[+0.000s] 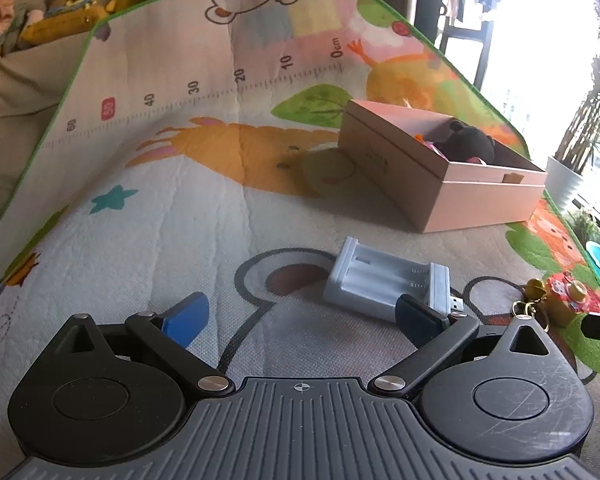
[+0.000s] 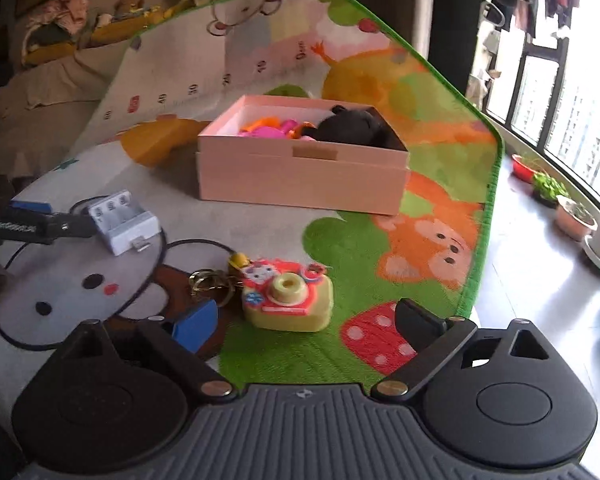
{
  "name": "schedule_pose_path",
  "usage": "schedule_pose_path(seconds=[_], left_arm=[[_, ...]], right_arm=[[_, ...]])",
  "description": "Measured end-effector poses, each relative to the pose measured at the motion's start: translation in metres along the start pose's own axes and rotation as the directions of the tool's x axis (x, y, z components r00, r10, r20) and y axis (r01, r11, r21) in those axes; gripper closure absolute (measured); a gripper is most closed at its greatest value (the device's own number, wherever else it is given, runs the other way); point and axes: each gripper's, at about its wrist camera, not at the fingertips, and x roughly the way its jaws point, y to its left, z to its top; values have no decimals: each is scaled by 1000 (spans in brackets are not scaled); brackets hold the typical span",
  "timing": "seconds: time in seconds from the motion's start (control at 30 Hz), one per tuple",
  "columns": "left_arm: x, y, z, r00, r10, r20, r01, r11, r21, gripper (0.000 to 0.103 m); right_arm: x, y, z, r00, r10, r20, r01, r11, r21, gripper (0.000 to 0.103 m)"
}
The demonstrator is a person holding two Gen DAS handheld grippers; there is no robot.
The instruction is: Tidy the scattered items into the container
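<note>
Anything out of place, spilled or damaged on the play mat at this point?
Nothing looks damaged or spilled. Two items lie on the play mat outside the pink box: a white battery charger and a yellow toy camera keychain. Both grippers are open.

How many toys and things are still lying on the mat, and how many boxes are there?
Grey battery charger: 1
Yellow toy camera keychain: 1
Pink box: 1, already holding a black plush and some pink and orange toys
Total: 2 things still loose on the mat, plus 1 box.
</note>
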Motion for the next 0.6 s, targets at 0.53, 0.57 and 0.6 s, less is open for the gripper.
schedule_pose_path(seconds=[0.53, 0.57, 0.6], left_arm=[[0, 3, 1, 1000, -20, -1, 20, 1000, -24, 0], [0, 4, 1, 1000, -21, 0, 21, 999, -25, 0], [0, 4, 1, 1000, -23, 1, 23, 999, -27, 0]], right_arm=[[50, 62, 20, 992, -119, 45, 127, 944, -303, 7], [50, 61, 21, 991, -125, 45, 133, 948, -291, 7], [49, 58, 22, 991, -124, 43, 131, 951, -279, 7]])
